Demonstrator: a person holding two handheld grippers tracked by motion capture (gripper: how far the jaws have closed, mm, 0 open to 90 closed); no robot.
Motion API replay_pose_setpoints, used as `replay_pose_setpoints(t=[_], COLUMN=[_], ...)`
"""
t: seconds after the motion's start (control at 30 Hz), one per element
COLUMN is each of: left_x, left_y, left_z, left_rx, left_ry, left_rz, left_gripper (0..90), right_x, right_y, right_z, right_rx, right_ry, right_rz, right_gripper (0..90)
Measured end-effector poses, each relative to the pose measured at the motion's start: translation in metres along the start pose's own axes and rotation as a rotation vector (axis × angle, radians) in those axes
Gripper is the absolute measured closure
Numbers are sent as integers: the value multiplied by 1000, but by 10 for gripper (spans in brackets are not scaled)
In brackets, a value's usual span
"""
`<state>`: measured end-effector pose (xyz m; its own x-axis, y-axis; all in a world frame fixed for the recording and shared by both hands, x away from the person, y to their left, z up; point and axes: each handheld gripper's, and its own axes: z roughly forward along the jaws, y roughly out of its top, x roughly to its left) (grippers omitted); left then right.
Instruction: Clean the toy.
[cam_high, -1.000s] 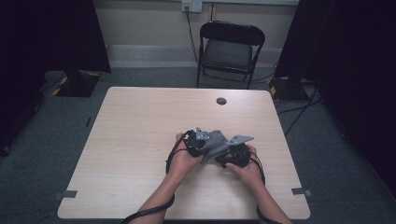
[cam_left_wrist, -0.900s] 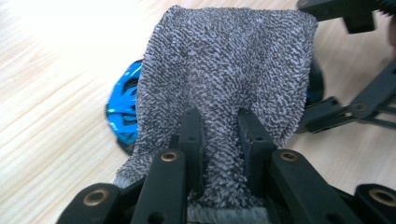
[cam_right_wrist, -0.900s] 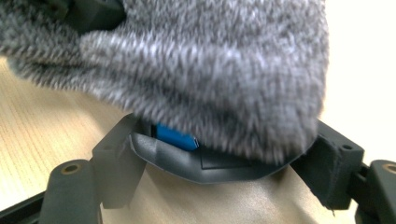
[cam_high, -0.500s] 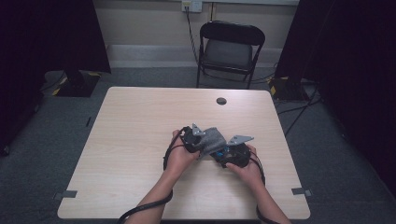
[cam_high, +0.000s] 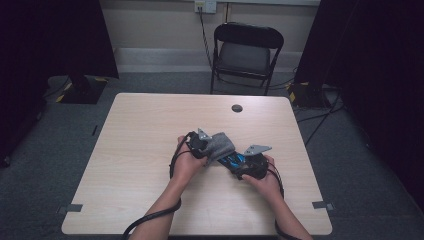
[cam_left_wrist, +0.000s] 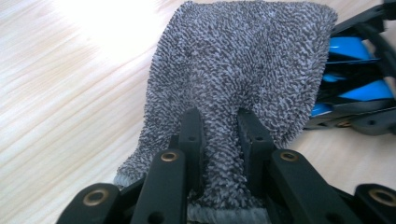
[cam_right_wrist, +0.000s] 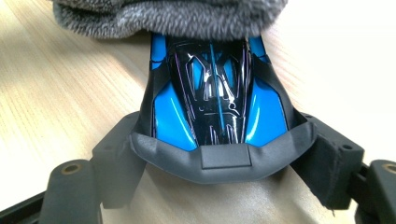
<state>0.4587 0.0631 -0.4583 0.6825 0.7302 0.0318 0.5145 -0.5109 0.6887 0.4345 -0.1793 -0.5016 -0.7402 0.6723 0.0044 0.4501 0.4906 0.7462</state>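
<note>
While left fingers (cam_left_wrist: 219, 140) pinch grey cloth (cam_left_wrist: 243, 70) | right fingers (cam_right_wrist: 219, 163) grasp blue-black toy car (cam_right_wrist: 217, 107), cloth over its nose

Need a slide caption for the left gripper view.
Left gripper pinches a grey terry cloth draped over a blue-and-black toy car on the wooden table.

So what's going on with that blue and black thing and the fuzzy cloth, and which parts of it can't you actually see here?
- Blue and black object: its far end is hidden under the grey cloth in the right gripper view, so what it is stays unclear.
- In the left gripper view, the cloth covers most of it.
- Small dark disc on the table, high view: too small to identify.
- Cloth's near edge: cut off by the left gripper view's bottom edge.
</note>
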Motion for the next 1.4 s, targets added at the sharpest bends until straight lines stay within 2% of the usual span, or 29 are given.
replay_pose_setpoints(t=[0.47,0.77,1.27,1.4], left_x=[17,24,35,38], left_y=[-3,-5,-6,-7], left_z=[6,7,9,9], left_rx=[24,37,58,60], left_ry=[29,38,82,81], left_rz=[-37,-43,-49,-54], left_gripper=[746,746,745,745], right_x=[0,0,0,0], right_y=[0,0,0,0], right_z=[0,0,0,0], right_rx=[0,0,0,0], right_ry=[2,2,2,2], right_rz=[-2,-1,-2,-2], right_gripper=[236,236,236,236])
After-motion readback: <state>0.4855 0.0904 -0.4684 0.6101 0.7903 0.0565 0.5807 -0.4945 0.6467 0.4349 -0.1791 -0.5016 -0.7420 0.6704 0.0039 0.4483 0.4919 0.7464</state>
